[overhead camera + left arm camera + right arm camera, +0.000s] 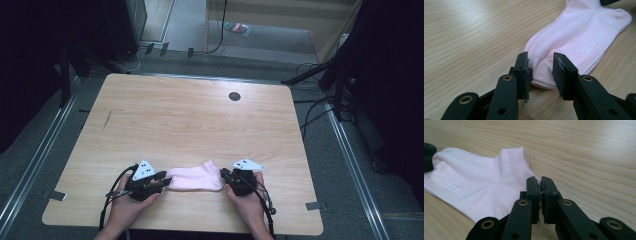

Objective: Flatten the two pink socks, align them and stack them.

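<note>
Pink and soft, the flat cotton ankle sock (196,177) lies along the near edge of the pale wood-grain table (200,120), and we hold one end of it on each side. Its long axis runs left to right across our front, so both hands meet it end-on and neither has to reach.

Nearest to us, at the left end, the left gripper (161,181) has its fingers (522,72) spread, one on either side of the rounded toe. In the left gripper view a gap shows between the pads and the cloth, so we judge that the toe sits between them without being pinched.

At the right end, the right gripper (223,173) has its fingers (533,195) pressed nearly together at the sock's edge beside the ribbed cuff. Cloth runs up to the slit, but whether any of it is caught inside we cannot tell from the right gripper view.

Beyond the sock, the table is bare wood out to a small dark round cap (234,96) near the far edge.

Whatever comes next, a fold or a pull, we think it turns on that left-to-right lie: the left end needs a firmer hold before either hand lifts.
</note>
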`<state>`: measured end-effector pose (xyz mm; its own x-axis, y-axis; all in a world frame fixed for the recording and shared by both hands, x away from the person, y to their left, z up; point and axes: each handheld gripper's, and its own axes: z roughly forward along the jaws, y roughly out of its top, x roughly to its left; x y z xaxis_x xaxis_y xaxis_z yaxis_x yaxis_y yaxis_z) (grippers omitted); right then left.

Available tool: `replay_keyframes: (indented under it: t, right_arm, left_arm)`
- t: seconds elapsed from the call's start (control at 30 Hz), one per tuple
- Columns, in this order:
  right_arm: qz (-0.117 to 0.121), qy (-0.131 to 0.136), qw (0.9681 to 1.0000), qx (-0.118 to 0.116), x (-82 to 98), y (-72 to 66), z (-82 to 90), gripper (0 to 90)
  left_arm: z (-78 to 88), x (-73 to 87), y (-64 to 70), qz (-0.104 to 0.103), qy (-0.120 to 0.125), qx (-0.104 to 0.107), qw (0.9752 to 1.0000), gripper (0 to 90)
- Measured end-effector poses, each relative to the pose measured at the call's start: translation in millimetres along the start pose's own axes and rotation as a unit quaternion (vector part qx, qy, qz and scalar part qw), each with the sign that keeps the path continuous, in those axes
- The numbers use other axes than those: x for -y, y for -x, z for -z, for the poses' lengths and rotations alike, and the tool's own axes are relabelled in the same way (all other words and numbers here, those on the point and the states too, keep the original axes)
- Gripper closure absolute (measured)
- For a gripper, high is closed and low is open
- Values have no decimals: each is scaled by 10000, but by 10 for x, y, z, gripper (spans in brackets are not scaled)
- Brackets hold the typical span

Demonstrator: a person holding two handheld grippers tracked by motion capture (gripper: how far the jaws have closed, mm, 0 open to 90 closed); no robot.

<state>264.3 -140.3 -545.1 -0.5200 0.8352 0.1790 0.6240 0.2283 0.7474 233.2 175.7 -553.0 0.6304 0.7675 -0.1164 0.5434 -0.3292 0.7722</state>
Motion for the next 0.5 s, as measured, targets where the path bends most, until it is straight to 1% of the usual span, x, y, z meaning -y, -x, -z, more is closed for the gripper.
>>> replay_keyframes:
  t: [0.03, 0.07, 0.1, 0.13, 0.17, 0.27, 0.3, 0.33, 0.37, 0.43, 0.5]
  right_arm:
    - [12, 32, 10000, -27, 0, 2, 6, 835]
    - [28, 73, 10000, -62, -2, 8, 14, 771]
    - [32, 107, 9999, -117, -3, 16, 26, 713]
    - [40, 186, 9997, -173, -9, 31, 49, 647]
    - [20, 251, 9995, -195, -16, 47, 81, 587]
    - [9, 420, 9990, -130, -29, 110, 150, 474]
    - [7, 478, 9988, -113, -32, 142, 169, 427]
    - [-10, 513, 9986, -91, -36, 183, 191, 373]
    - [29, 576, 9983, -70, -38, 219, 206, 326]
    - [13, 606, 9982, 32, -41, 273, 241, 288]
    - [-56, 672, 9977, 82, -44, 334, 286, 249]
  left_arm:
    - [0, 1, -17, 49, 15, 97, 9999, 652]
    - [4, 0, -37, 112, 15, 174, 9998, 634]
    - [6, 4, -67, 258, 59, 311, 9992, 618]
    - [13, 5, -90, 359, 104, 375, 9986, 582]
    - [19, 8, -101, 383, 159, 404, 9983, 535]
    - [66, 11, -124, 449, 440, 590, 9963, 451]
    - [89, 9, -135, 452, 528, 620, 9957, 409]
    - [107, 5, -139, 499, 607, 650, 9948, 376]
    - [124, 1, -147, 521, 670, 665, 9942, 333]
    - [174, -10, -164, 580, 840, 672, 9925, 279]
    - [213, -15, -182, 584, 926, 558, 9924, 224]
